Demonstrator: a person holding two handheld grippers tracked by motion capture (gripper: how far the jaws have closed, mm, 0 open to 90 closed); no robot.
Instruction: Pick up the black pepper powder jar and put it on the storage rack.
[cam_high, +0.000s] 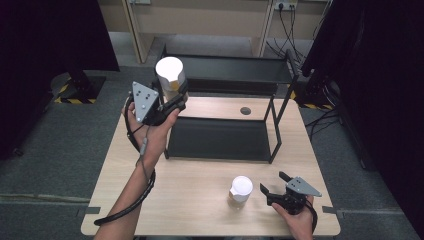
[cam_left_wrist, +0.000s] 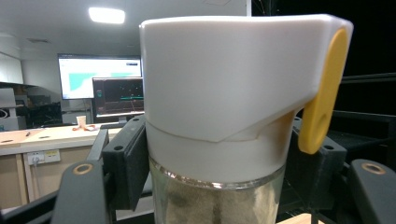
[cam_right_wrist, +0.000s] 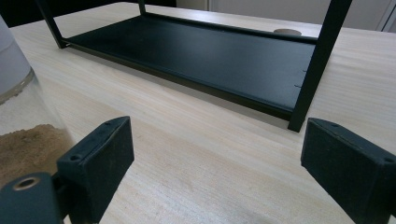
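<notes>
Glass, white-capped and part-filled with brown powder, the upright spice jar (cam_high: 171, 75) is pinched below its cap by the left gripper (cam_high: 176, 100), raised at the near-left corner of the black two-tier metal rack (cam_high: 227, 75), level with its upper shelf, which lies just right and beyond, while the right gripper (cam_high: 272, 186) rests spread beside a second jar (cam_high: 240, 191).

High view: overhead, facing forward and down across the whole table (cam_high: 200, 200). Left gripper view: level, pressed close against a white-capped jar (cam_left_wrist: 219, 107). Right gripper view: low over the tabletop, sharing the black rack (cam_right_wrist: 196, 60) with the high view.
</notes>
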